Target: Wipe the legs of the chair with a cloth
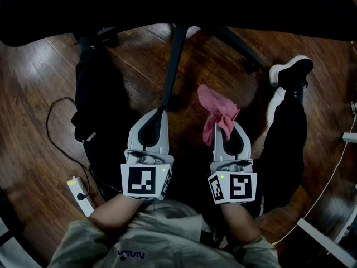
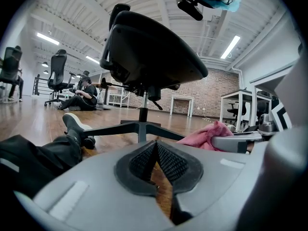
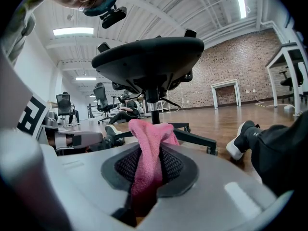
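Observation:
The black office chair stands over the wooden floor, with its star-base legs running toward me. My left gripper is shut with nothing between its pads, and its tips are close to the end of the nearest chair leg. To its right, my right gripper is shut on a pink cloth, which sticks up out of the jaws. The cloth hangs short of the chair legs and touches none of them.
The person's black-trousered legs lie spread on either side, a white-soled shoe at the right. A power strip with a black cable lies at the left. A white frame stands at the lower right. Other chairs stand far back.

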### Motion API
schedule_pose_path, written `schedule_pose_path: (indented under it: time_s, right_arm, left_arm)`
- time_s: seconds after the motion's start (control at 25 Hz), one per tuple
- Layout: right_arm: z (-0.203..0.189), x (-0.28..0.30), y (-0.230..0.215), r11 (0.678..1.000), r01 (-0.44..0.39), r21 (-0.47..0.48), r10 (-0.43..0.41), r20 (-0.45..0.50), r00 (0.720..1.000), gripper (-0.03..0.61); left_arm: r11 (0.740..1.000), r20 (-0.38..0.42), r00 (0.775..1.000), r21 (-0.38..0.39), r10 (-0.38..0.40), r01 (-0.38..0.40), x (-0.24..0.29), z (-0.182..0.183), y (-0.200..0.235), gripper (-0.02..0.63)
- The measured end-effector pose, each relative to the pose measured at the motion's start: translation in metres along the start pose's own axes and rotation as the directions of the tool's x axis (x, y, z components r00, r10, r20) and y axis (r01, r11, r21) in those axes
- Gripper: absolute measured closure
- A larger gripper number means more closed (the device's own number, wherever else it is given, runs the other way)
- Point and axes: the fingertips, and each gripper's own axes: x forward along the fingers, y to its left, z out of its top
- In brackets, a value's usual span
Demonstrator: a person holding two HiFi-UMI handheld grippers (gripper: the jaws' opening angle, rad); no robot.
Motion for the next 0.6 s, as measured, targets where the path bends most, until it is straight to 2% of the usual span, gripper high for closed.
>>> schedule_pose_path:
  time_s: [0.6]
  right_arm:
    - [-0.0001, -0.0004, 0.0034, 1.0, -0.012, -0.005, 0.012, -0.004, 1.0, 0.526]
  left_arm:
    - [1.0, -0.006, 1.0, 0.002, -0.002, 0.002, 0.0, -0.0018, -0.0004, 0.607]
